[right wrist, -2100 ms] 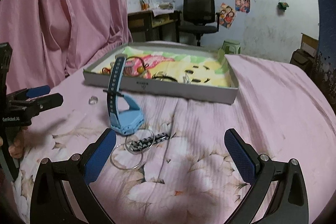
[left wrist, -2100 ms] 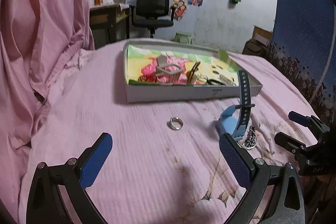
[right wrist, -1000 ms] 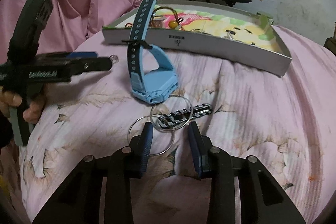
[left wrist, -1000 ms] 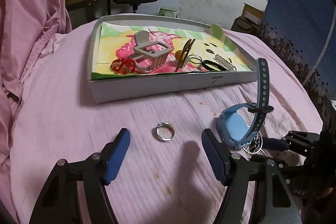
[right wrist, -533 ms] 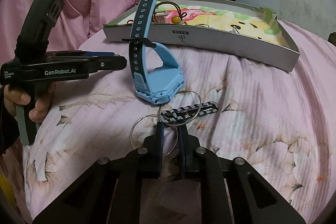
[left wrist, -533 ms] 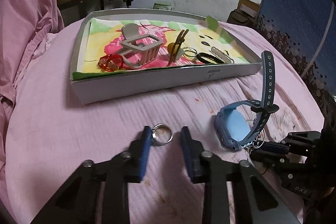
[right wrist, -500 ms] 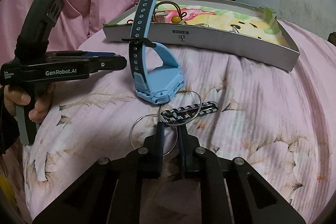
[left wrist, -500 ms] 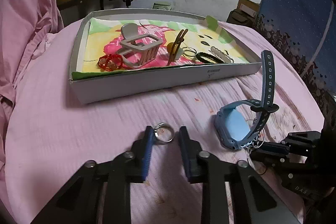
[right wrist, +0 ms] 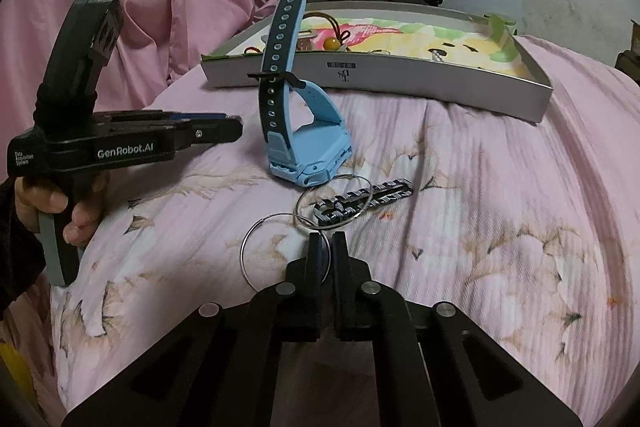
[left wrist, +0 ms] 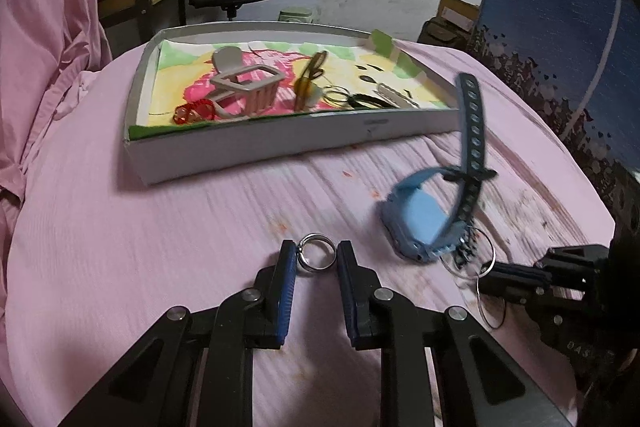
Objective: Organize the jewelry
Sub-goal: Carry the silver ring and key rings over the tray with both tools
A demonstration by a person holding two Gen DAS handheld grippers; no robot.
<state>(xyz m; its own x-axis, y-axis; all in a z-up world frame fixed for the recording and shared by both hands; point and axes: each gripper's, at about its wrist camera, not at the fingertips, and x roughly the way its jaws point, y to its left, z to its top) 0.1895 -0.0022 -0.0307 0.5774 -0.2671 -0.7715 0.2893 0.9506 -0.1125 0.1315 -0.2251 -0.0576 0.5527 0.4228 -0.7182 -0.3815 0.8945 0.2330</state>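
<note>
The left tool [left wrist: 317,259] is narrowed around a small silver ring [left wrist: 318,257] that lies on the pink bedspread [left wrist: 120,247], one blue pad on each side of the band; the pads [left wrist: 289,269] look to be touching it or very nearly so, and whether the ring is off the cloth cannot be told. Pinching it across its width makes sense, since a thin band lying flat offers no other edge to catch. The right tool [right wrist: 325,247] is almost fully closed on the rim of a large wire hoop [right wrist: 285,250] on the flowered part of the bedspread, the fingers nipping the thin wire where it passes between them. A second hoop [right wrist: 335,202] overlaps a braided black-and-white bar [right wrist: 366,202] just beyond, and these stay loose. A blue watch [right wrist: 306,151] stands propped on its side between the two tools, its strap buckled into a loop that holds one end upright; it touches the far hoop's edge. The shallow white box [left wrist: 280,143] with the coloured paper lining sits further up the bed and already holds a grey hair claw [left wrist: 244,87], a red bracelet [left wrist: 194,111], a clip and some dark bands, so it reads as the place the loose pieces are meant for. Judged from this, both pickups are under way together and the carry to the box is not yet begun; the thin wire could slip out of so small a bite.
</note>
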